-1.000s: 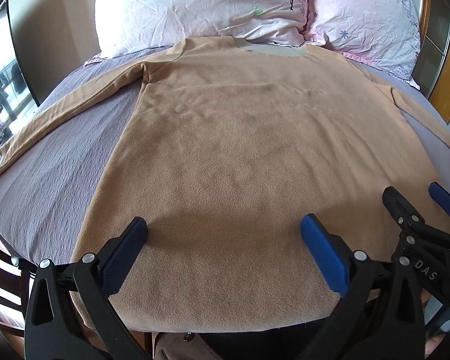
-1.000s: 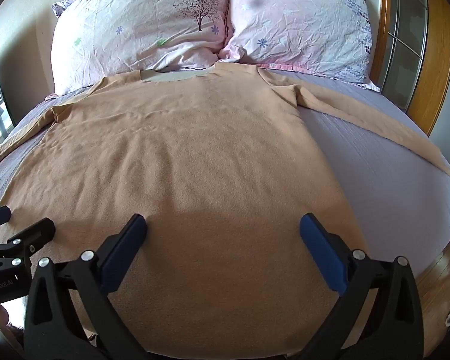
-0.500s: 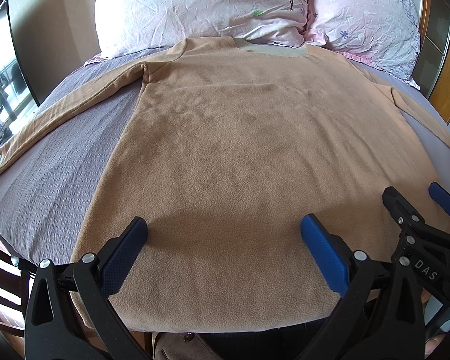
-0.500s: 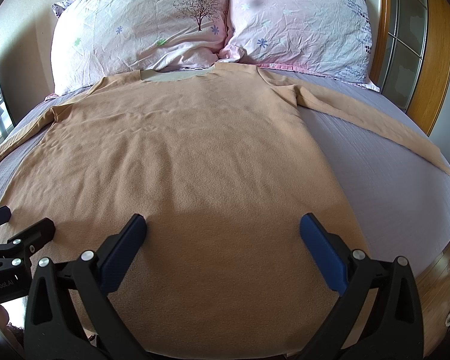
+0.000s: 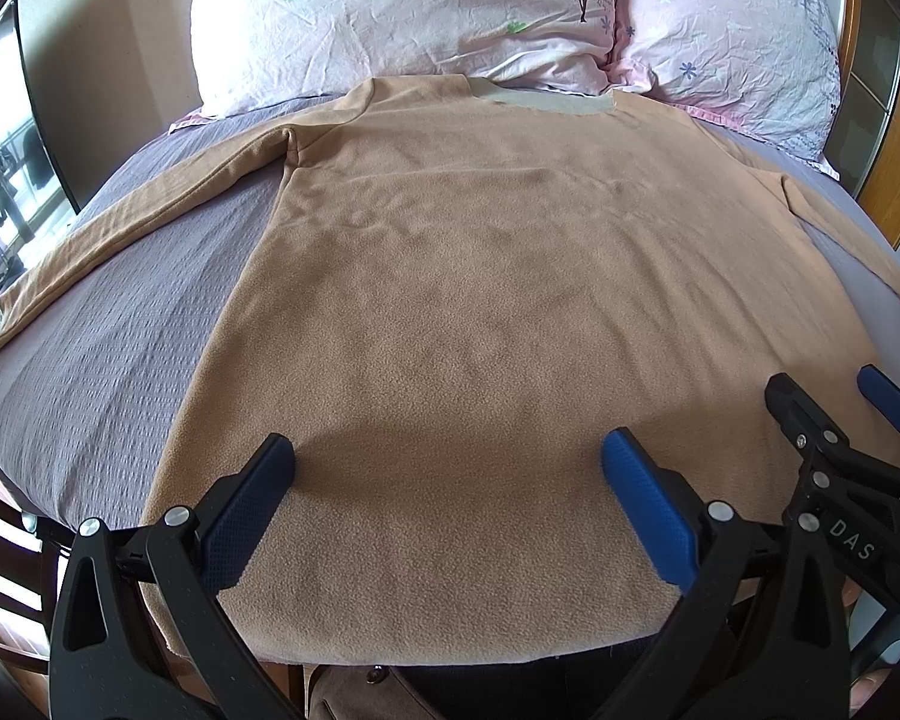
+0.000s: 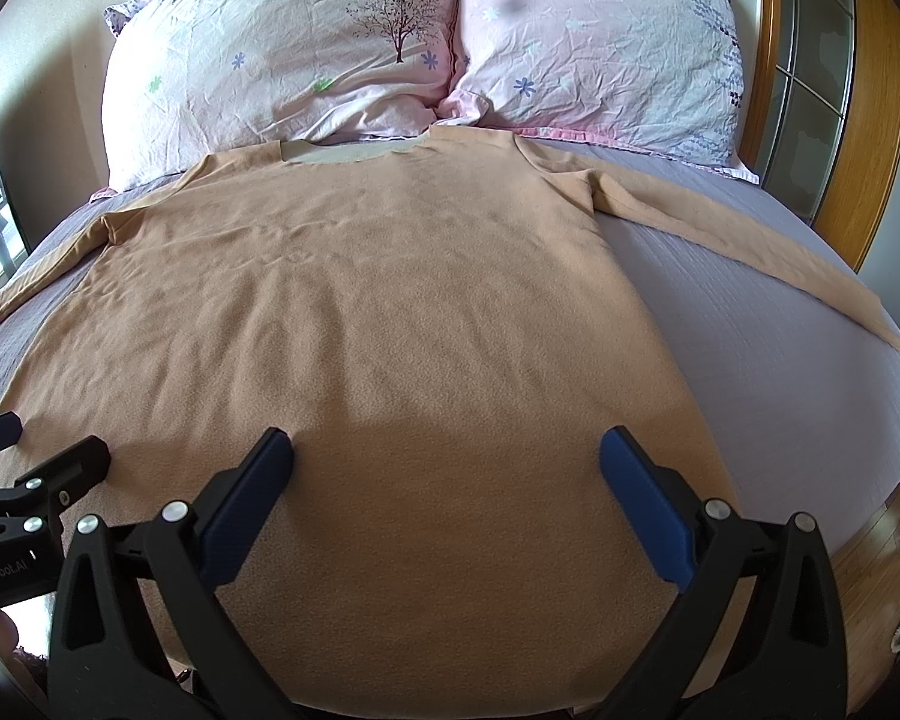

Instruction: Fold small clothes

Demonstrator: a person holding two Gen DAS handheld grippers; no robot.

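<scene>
A tan long-sleeved fleece shirt (image 5: pixel 498 300) lies flat on the bed, collar towards the pillows, both sleeves spread out sideways. It also fills the right wrist view (image 6: pixel 378 324). My left gripper (image 5: pixel 447 462) is open and empty, hovering over the hem on the shirt's left part. My right gripper (image 6: pixel 447 462) is open and empty over the hem's right part. The right gripper shows at the right edge of the left wrist view (image 5: pixel 834 414). The left gripper shows at the left edge of the right wrist view (image 6: pixel 36 450).
The bed has a grey-purple cover (image 5: pixel 102 348). Two floral pillows (image 6: pixel 306 60) (image 6: pixel 600 42) lie at the head. A wooden frame with glass panes (image 6: pixel 834 90) stands on the right. A window (image 5: pixel 0 180) is on the left.
</scene>
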